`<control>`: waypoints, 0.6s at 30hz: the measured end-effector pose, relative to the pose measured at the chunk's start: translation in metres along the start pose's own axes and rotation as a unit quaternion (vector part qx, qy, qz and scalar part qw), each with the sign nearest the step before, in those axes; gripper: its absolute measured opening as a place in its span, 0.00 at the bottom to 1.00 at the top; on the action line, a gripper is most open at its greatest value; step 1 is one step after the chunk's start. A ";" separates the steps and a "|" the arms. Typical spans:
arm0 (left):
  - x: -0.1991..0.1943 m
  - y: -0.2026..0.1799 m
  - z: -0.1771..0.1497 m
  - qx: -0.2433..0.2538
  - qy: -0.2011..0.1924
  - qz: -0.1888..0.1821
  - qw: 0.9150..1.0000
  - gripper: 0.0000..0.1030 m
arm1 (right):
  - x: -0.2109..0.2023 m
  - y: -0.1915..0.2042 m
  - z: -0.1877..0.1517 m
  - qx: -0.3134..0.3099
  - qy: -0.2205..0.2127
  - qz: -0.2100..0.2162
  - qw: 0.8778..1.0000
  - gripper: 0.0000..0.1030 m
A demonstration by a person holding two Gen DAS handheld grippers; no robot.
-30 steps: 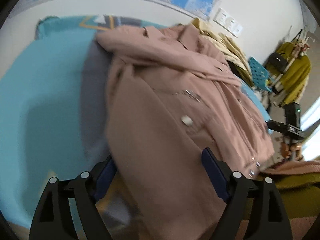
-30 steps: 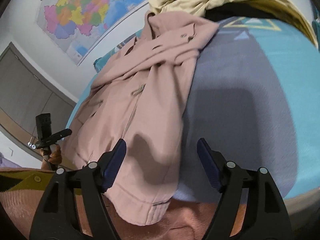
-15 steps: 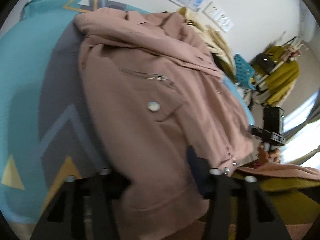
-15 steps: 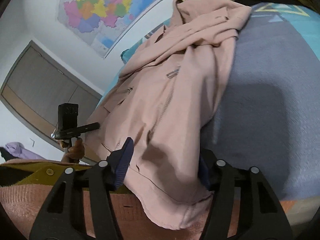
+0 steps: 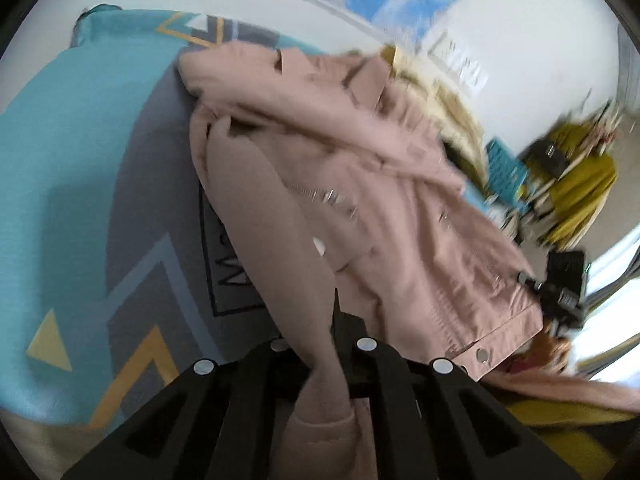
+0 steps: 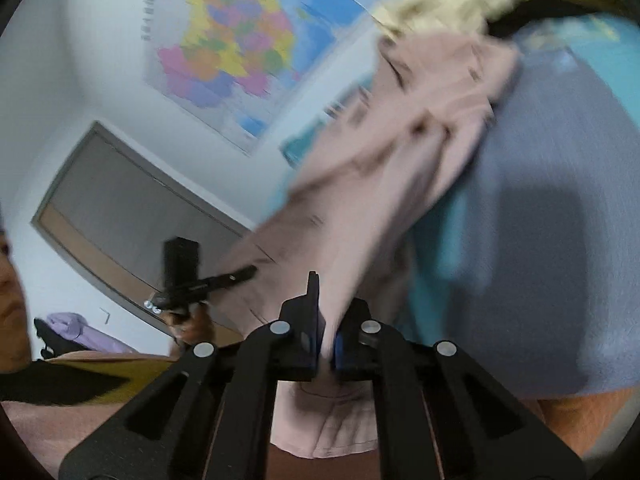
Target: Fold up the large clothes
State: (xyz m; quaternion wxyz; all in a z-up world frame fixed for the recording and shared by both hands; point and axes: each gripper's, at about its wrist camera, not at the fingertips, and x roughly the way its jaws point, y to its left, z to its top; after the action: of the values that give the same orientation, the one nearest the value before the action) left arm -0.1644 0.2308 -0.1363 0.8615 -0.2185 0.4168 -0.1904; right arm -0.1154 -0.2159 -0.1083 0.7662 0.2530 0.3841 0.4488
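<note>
Since a second ago our left gripper [image 5: 326,344] and right gripper [image 6: 326,344] have just clamped the pink jacket [image 5: 360,200], lifting its hem off the teal-grey bedspread [image 5: 80,160]; a blurred map [image 6: 240,52], probably, hangs behind.

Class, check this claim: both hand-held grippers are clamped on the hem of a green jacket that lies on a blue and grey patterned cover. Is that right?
Not quite: the colour is wrong. The jacket is dusty pink, not green, as the left wrist view shows. The rest stands: the left hand-held gripper and the right hand-held gripper are both clamped on its hem, and it lies on the blue and grey patterned cover.
</note>
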 end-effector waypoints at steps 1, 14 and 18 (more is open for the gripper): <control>-0.009 0.000 0.001 -0.001 -0.012 -0.003 1.000 0.01 | -0.006 0.009 0.003 -0.008 -0.011 0.007 1.000 0.05; -0.062 -0.014 0.037 0.006 -0.069 -0.030 0.997 0.00 | -0.025 0.039 0.044 -0.012 -0.059 0.023 0.998 0.05; -0.062 -0.011 0.080 -0.001 -0.071 -0.022 0.997 0.00 | -0.015 0.027 0.081 0.014 -0.072 0.035 0.997 0.06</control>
State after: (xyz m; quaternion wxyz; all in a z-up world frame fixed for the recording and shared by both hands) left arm -0.1377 0.2708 -0.0464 0.8845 -0.2415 0.3495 -0.1928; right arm -0.0677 -0.2201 -0.0360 0.7722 0.3086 0.3250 0.4503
